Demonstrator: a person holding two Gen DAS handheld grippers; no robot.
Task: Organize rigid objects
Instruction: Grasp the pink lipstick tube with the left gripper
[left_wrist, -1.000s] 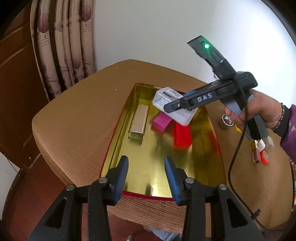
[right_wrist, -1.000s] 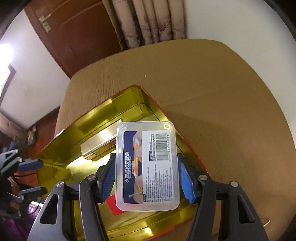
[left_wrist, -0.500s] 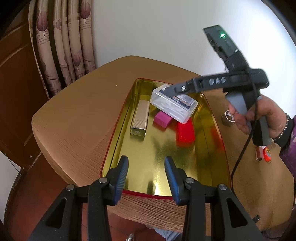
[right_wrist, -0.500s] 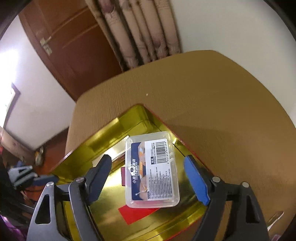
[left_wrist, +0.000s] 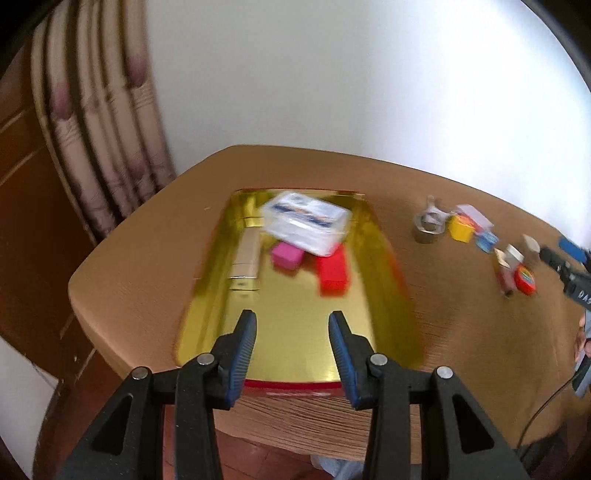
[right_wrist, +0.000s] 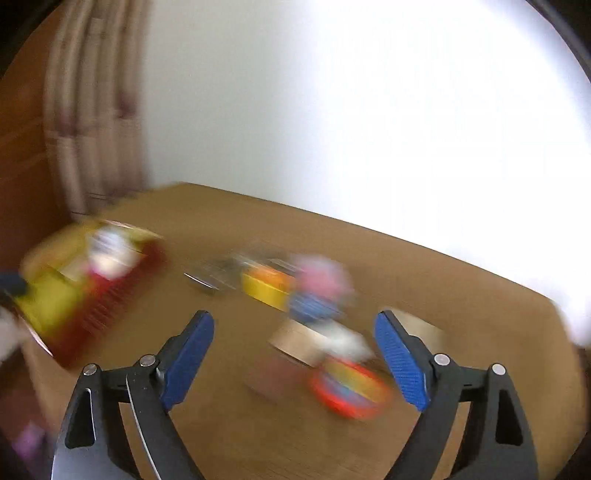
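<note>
A gold tin tray (left_wrist: 295, 325) with a red rim sits on the brown table. In it lie a clear plastic box (left_wrist: 306, 221) resting on a pink block (left_wrist: 286, 256) and a red block (left_wrist: 332, 273), plus a gold case (left_wrist: 245, 258). My left gripper (left_wrist: 291, 347) is open and empty over the tray's near end. My right gripper (right_wrist: 295, 354) is open and empty, above a blurred cluster of small items: a yellow box (right_wrist: 267, 288), a blue piece (right_wrist: 314, 306) and a red round item (right_wrist: 351, 387). The tray (right_wrist: 59, 302) shows blurred at left.
On the table right of the tray lie a metal ring piece (left_wrist: 428, 227), a yellow cube (left_wrist: 461, 227), a blue piece (left_wrist: 485, 240) and a red round item (left_wrist: 524, 280). A white wall and a curtain (left_wrist: 103, 140) stand behind. The table's edge is near the left gripper.
The right gripper let go of the clear box, which now rests in the tray, and swung right to the loose items. Both views are blurred by motion.
</note>
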